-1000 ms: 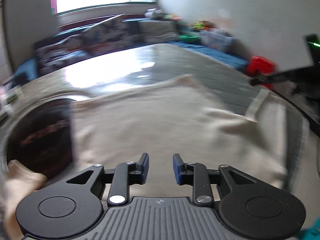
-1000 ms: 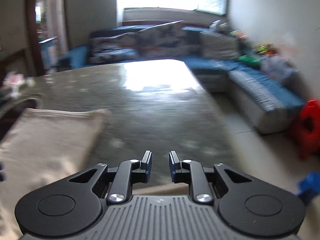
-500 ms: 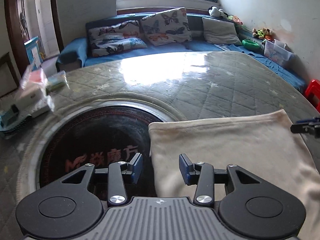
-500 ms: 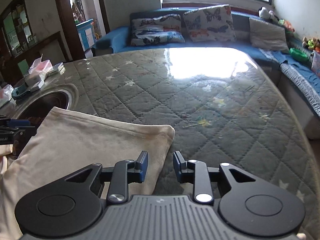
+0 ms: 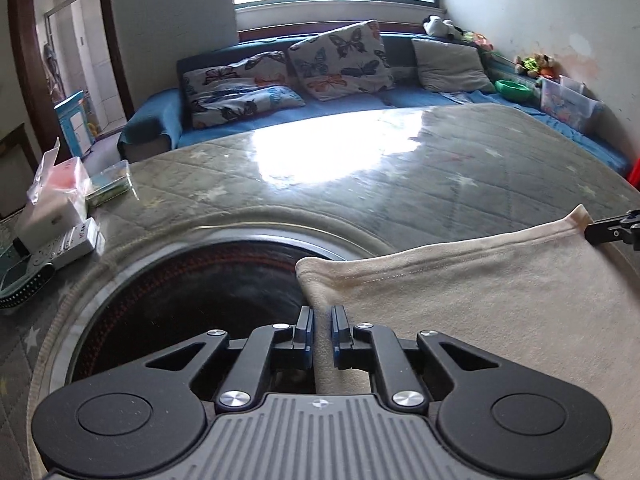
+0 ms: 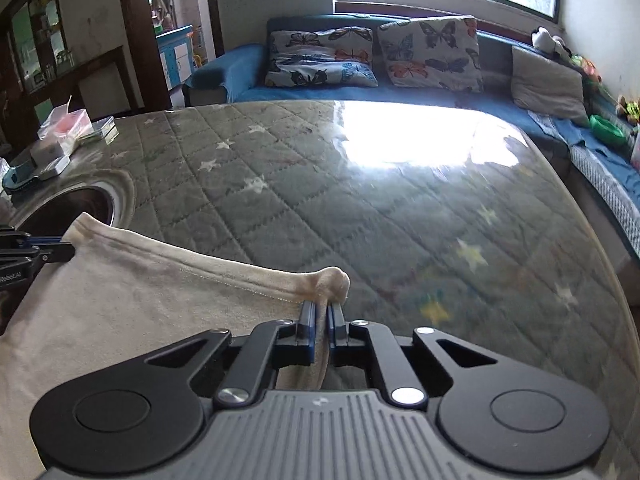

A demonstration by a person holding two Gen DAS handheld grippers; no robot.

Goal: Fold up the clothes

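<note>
A cream garment (image 5: 480,304) lies spread on the quilted grey-green table cover (image 5: 440,176). My left gripper (image 5: 321,330) is shut on the garment's left hem corner, with cloth pinched between the blue pads. My right gripper (image 6: 321,326) is shut on the garment's right hem corner (image 6: 332,280), which bunches up above the fingertips. The hem (image 6: 180,256) stretches between the two grippers. The right gripper shows at the right edge of the left wrist view (image 5: 616,230); the left gripper shows at the left edge of the right wrist view (image 6: 36,250).
A round dark inset (image 5: 192,292) with a metal rim sits in the table under the garment's left side. Boxes and packets (image 5: 60,208) stand at the table's left edge. A blue sofa with butterfly cushions (image 5: 336,64) runs behind the table.
Both grippers have closed from open onto the garment's hem corners. Both have moved forward to the hem, which now stretches between them.
</note>
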